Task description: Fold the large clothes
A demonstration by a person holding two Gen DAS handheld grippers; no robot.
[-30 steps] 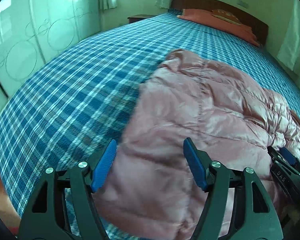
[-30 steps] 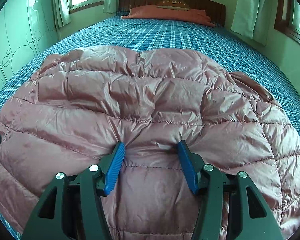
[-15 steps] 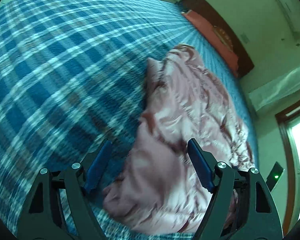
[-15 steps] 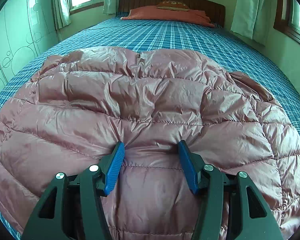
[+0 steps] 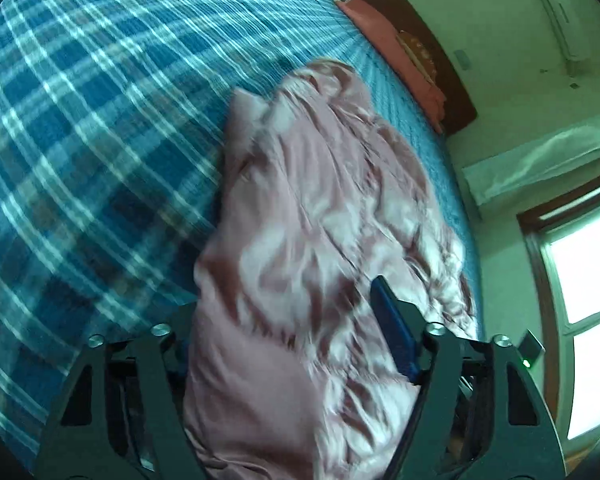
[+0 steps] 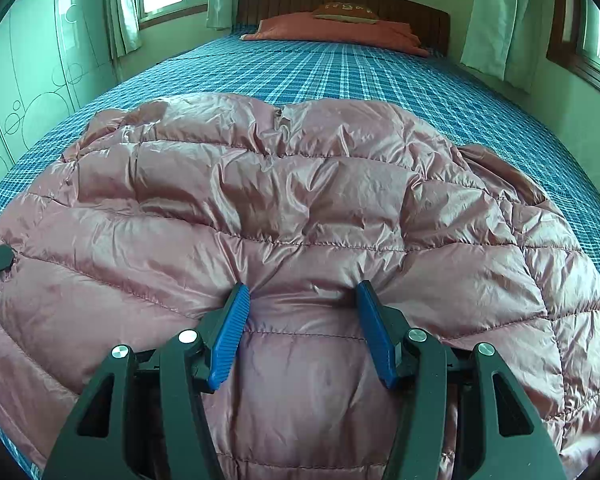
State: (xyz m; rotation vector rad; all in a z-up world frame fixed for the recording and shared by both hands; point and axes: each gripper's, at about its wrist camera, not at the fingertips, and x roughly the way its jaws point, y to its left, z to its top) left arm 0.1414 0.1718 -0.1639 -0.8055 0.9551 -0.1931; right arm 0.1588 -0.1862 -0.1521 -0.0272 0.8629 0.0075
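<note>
The bed [image 6: 360, 76], covered in a blue plaid sheet, fills both views, and the pink quilted down jacket [image 6: 300, 208] lies spread across its near end, puffy and creased, well apart from the orange pillow [image 6: 340, 32] at the headboard. What has changed is on the jacket's left edge. A second ago the left gripper [image 5: 284, 320] looked almost level across the bed with its jaws straddling that edge; now its view has rolled and tipped downward, so the jacket [image 5: 320, 220] runs away as a narrow strip with the plaid sheet [image 5: 100, 140] on one side and the window wall on the other. Its jaws have just been closing, with the jacket's edge between them: fabric bulges over the left finger and hides it, while the blue pad of the right finger [image 5: 392, 336] lies against the cloth. Whether the pads truly pinch yet I cannot tell through the motion blur. The right gripper [image 6: 300, 300] has not moved across the three views: its jaws are clenched on a fold of the jacket's near hem, both blue pads pressed into a gathered ridge of fabric. I judge that the left side is being taken up to match the right, so a fold can start once both ends are secure; the slippery, springy shell could slide out of a shallow bite.
</note>
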